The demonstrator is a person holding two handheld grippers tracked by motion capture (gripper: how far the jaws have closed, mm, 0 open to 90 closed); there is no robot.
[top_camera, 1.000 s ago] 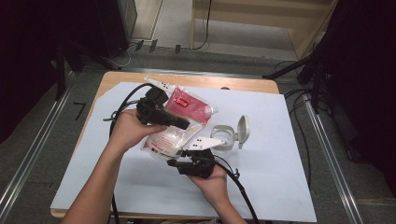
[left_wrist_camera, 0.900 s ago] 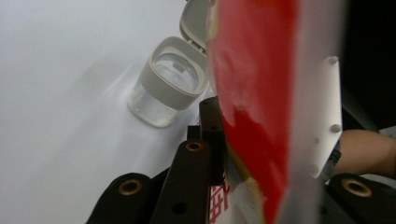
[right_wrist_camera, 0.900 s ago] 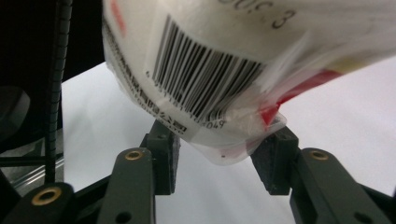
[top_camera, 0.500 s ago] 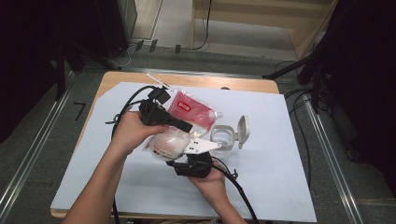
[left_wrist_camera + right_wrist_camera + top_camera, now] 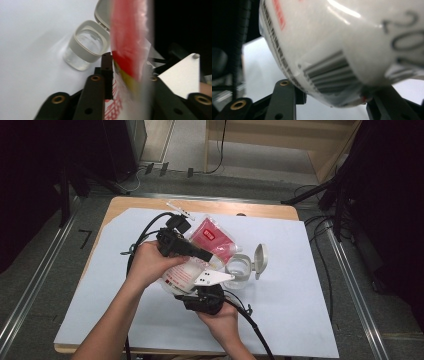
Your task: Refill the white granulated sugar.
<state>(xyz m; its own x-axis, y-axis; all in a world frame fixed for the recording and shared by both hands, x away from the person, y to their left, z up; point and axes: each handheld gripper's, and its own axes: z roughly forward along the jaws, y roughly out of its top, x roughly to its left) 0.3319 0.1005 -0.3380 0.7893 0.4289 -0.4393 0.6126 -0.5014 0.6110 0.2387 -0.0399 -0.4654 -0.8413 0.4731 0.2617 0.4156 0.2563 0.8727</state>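
Observation:
A soft pouch [image 5: 215, 240], red at the top and white with red print below, hangs over the table between both grippers. My left gripper [image 5: 214, 259] reaches in from the left. Its jaws have just been opening a little, and the pouch [image 5: 130, 47] stands between them, touching the left pad [image 5: 107, 72]. My right gripper [image 5: 192, 290] comes up from below. Its jaws have just been closing, and they press on the pouch's bulging barcoded bottom [image 5: 332, 62]. A clear container [image 5: 239, 269] with a grey flip lid [image 5: 260, 256] stands open just to the right.
A white sheet [image 5: 300, 295] covers the wooden table [image 5: 250, 210]. Black cables [image 5: 150, 225] loop from the left gripper across the back left, and another trails off the front edge. A small white strip [image 5: 178, 209] lies near the far edge.
The pouch has tilted slightly between the grippers. Both hands stay almost where they were, and the container has not moved.

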